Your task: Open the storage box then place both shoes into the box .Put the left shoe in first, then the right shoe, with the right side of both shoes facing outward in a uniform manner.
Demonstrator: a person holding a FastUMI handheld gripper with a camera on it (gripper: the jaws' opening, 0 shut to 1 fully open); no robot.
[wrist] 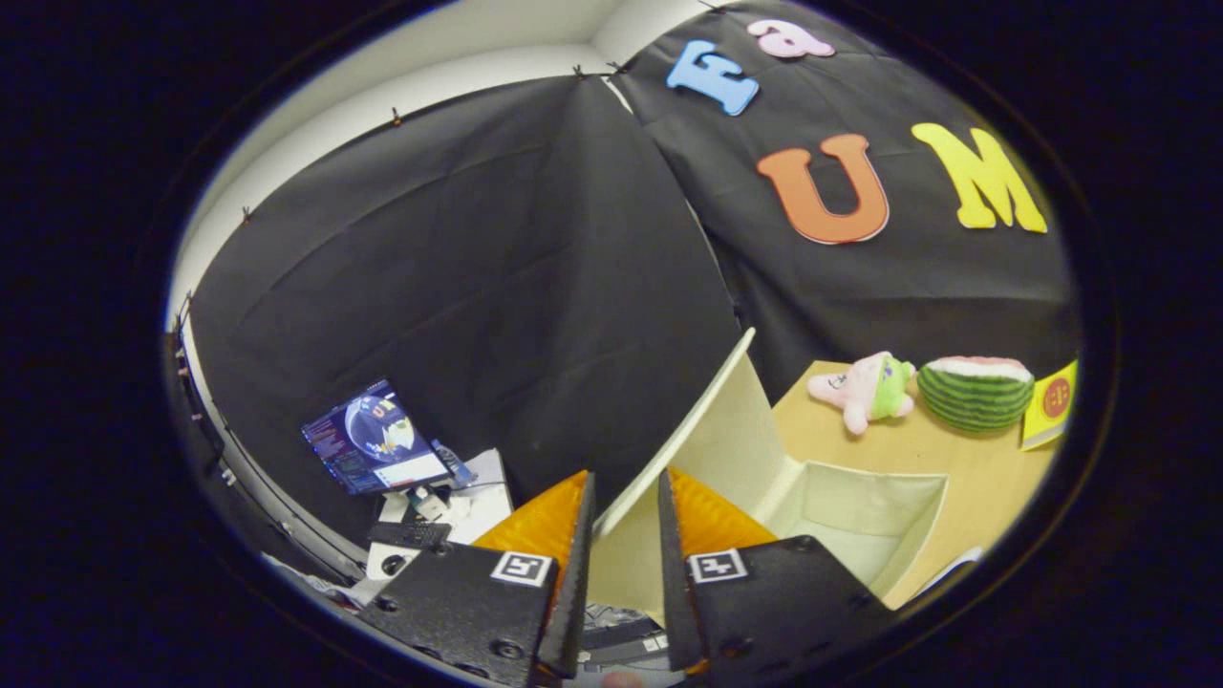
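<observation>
The fingers point(626, 521) sit narrow, pinching the raised lid point(712, 435) of the storage box point(865, 516), seemingly light, stiff board best gripped at its edge.

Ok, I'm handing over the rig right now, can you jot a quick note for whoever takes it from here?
Gripper: fingers are on either side of the storage box's lid, near its edge; whether they actually press on it is unclear.
Storage box: on the wooden table, lid raised and tilted open, inside looks empty.
Beyond the box: a pink plush toy and a watermelon plush.
Done: box is open.
Left: release the lid, put the left shoe in, then the right, right sides facing outward.
</observation>
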